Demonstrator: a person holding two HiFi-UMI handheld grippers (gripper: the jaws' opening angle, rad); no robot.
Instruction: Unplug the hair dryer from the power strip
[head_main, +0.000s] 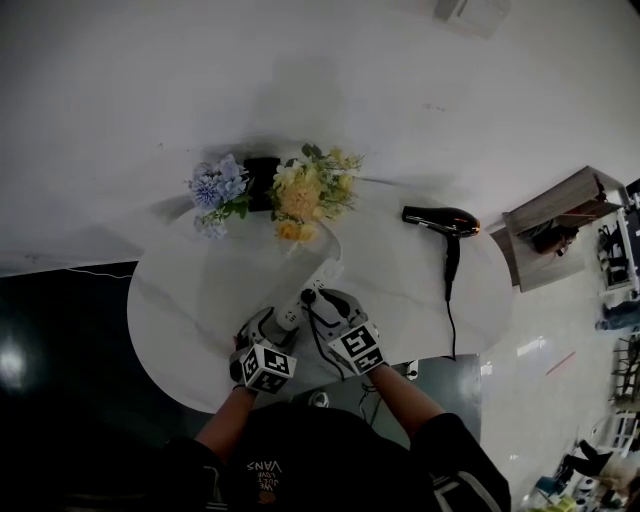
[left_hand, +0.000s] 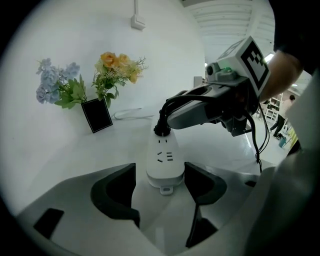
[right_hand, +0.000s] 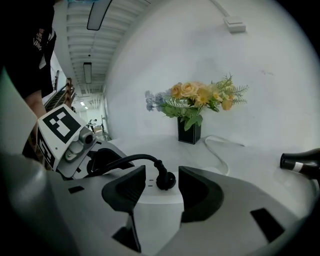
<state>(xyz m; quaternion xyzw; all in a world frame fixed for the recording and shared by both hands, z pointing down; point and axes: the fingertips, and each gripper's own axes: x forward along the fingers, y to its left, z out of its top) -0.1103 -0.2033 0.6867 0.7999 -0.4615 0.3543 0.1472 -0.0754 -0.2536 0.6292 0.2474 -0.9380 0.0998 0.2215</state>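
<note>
A white power strip (head_main: 305, 292) lies on the round white table (head_main: 180, 300). Its near end (left_hand: 164, 160) sits between the jaws of my left gripper (left_hand: 160, 175), which is open. The strip touches the right pad and a narrow gap shows at the left pad. The black plug (right_hand: 165, 180) stands in the strip between the jaws of my right gripper (right_hand: 162, 187), open, with small gaps on both sides. Its black cord (right_hand: 127, 161) arcs off to the left. The black hair dryer (head_main: 442, 220) lies at the table's right, away from both grippers.
A black vase (head_main: 262, 182) with blue and yellow flowers (head_main: 300, 192) stands at the table's back, just beyond the strip. The strip's white cable (right_hand: 218, 149) curves toward the vase. The dryer's cord (head_main: 450, 310) runs down to the table's front edge.
</note>
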